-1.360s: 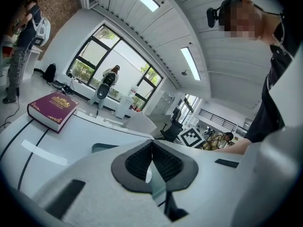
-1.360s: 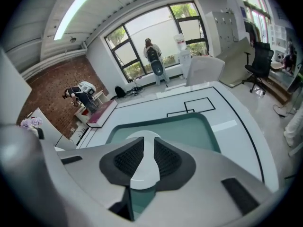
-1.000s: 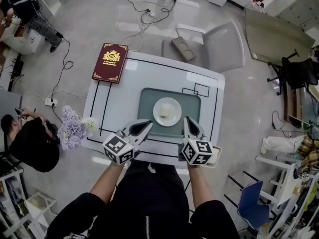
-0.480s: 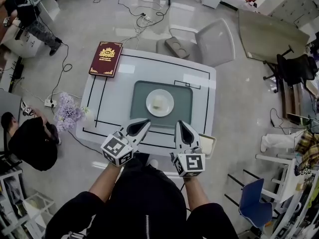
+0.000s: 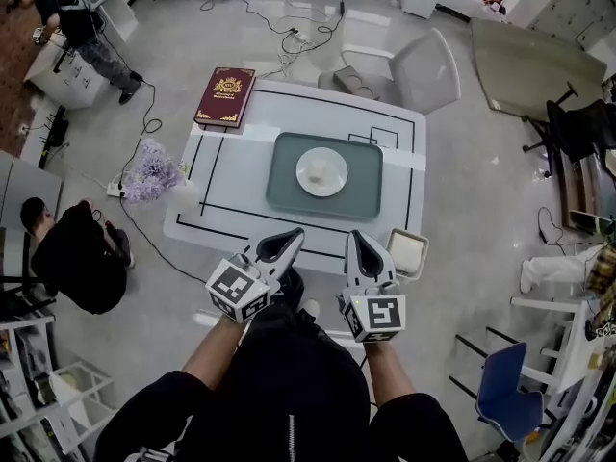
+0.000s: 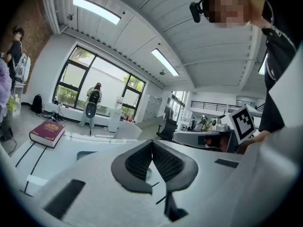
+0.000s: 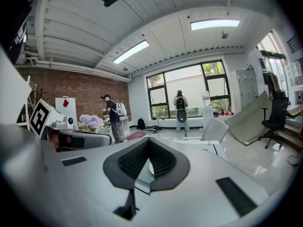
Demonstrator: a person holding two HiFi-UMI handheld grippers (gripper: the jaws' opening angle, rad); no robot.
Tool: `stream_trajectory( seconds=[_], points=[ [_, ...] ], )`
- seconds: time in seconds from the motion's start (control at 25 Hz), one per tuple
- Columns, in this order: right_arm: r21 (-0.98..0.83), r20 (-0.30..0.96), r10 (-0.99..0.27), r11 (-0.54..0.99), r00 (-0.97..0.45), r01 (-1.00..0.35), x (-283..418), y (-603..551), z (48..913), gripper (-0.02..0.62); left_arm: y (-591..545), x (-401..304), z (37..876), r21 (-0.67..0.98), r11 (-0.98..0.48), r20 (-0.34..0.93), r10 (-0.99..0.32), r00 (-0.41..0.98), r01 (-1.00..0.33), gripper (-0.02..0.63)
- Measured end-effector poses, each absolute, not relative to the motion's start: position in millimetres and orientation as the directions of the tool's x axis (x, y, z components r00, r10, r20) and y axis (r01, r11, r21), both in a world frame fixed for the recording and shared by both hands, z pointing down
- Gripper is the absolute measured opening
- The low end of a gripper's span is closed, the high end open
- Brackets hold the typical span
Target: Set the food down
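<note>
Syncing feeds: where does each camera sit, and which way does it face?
Head view: on person's head, steeply down at the table; forearms, left gripper, right gripper show.
Left gripper view: on it, across the table along shut jaws; torso at right.
Right gripper view: likewise, toward windows; left gripper leftward.
Shared: red book, head and left gripper views.

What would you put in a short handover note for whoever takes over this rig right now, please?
Left gripper: jaws shut, nothing between them, held at the near edge of the table.
Right gripper: jaws shut, also empty, beside the left one.
The food lies on the white plate, which sits on the green tray in the middle of the table. Neither gripper touches them.
Done: the food is set down.
Left: nothing obvious for this task. At most, check that the plate sits flat.
</note>
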State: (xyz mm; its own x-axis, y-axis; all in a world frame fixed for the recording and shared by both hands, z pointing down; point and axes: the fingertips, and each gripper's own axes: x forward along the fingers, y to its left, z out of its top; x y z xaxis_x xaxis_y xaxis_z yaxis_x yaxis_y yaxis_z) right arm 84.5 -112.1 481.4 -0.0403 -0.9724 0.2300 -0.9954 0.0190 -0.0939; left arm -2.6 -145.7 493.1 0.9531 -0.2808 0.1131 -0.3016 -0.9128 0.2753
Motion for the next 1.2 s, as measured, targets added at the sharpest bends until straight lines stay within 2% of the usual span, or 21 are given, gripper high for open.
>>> stream_trajectory(
  seconds=[0.52, 1.2],
  points=[
    [-0.103, 0.219, -0.973, 0.048, -0.07, -0.993, 51, -54, 477, 0.009, -80, -26, 480, 0.213, -0.923, 0.109, -0.304, 0.946, -0.321, 0.006],
    [-0.085, 0.223, -0.969, 0.09, -0.107, -0.992, 41, -32, 471, 0.009, -54, -30, 476, 0.198, -0.924, 0.111, -0.31, 0.944, -0.327, 0.006]
  ],
)
